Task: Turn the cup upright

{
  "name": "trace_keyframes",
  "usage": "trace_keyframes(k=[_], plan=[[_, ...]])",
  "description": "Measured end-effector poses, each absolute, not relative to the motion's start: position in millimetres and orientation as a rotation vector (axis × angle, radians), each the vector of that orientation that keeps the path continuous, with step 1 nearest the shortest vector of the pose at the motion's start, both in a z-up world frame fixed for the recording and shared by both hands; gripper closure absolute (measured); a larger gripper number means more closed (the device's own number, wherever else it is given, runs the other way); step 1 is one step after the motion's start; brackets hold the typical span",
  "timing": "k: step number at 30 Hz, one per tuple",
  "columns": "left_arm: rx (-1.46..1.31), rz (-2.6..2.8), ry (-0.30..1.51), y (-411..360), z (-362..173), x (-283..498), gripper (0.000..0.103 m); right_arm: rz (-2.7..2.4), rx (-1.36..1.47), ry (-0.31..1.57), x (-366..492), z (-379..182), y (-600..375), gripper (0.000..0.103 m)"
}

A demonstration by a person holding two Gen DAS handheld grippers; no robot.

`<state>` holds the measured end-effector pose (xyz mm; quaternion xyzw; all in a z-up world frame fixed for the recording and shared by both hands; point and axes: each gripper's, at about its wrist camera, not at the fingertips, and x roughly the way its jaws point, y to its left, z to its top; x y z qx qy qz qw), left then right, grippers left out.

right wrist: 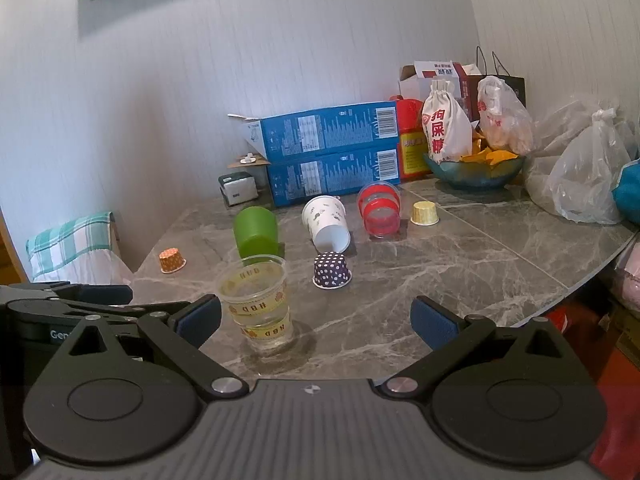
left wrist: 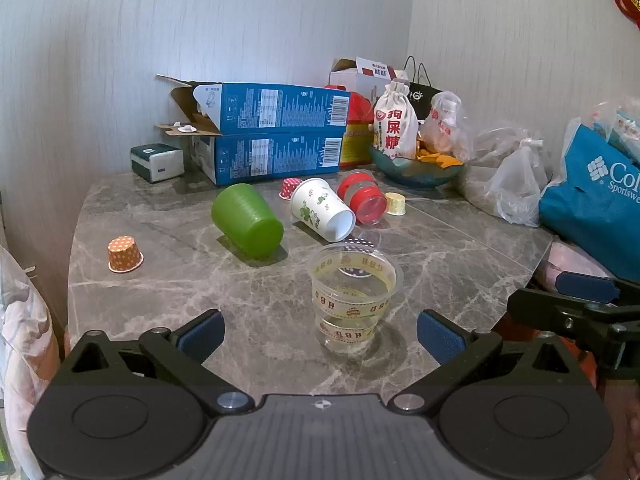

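Observation:
A clear plastic cup (left wrist: 352, 300) with yellow printed bands stands upright on the grey marble table (left wrist: 168, 224), free of both grippers. My left gripper (left wrist: 320, 334) is open, its blue pads either side of the cup and just short of it. My right gripper (right wrist: 316, 322) is open, and the cup (right wrist: 258, 300) stands by its left fingertip. Behind lie on their sides a green cup (left wrist: 246, 220), a white paper cup (left wrist: 322, 208) and a red-banded clear cup (left wrist: 362, 196). The right gripper (left wrist: 576, 300) shows at the right of the left wrist view.
Small paper cups stand upside down: orange (left wrist: 125, 254), red dotted (left wrist: 290, 188), yellow (left wrist: 396, 203), dark dotted (right wrist: 331, 270). Two blue boxes (left wrist: 272, 136), a tissue pack (left wrist: 157, 162), a snack bowl (left wrist: 416, 166), plastic bags (left wrist: 516, 184) and a blue bag (left wrist: 596, 196) line the back and right.

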<state>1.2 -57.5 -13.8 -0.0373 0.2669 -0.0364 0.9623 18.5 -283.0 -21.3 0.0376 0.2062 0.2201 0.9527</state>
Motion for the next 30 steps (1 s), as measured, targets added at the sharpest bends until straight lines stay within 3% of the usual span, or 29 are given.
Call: trace_keyframes(k=[30], plan=[[-0.067, -0.072, 0.554, -59.6, -17.3, 1.9, 0.000, 0.461, 0.073, 0.398, 17.7, -23.6, -283.8, 0.001]])
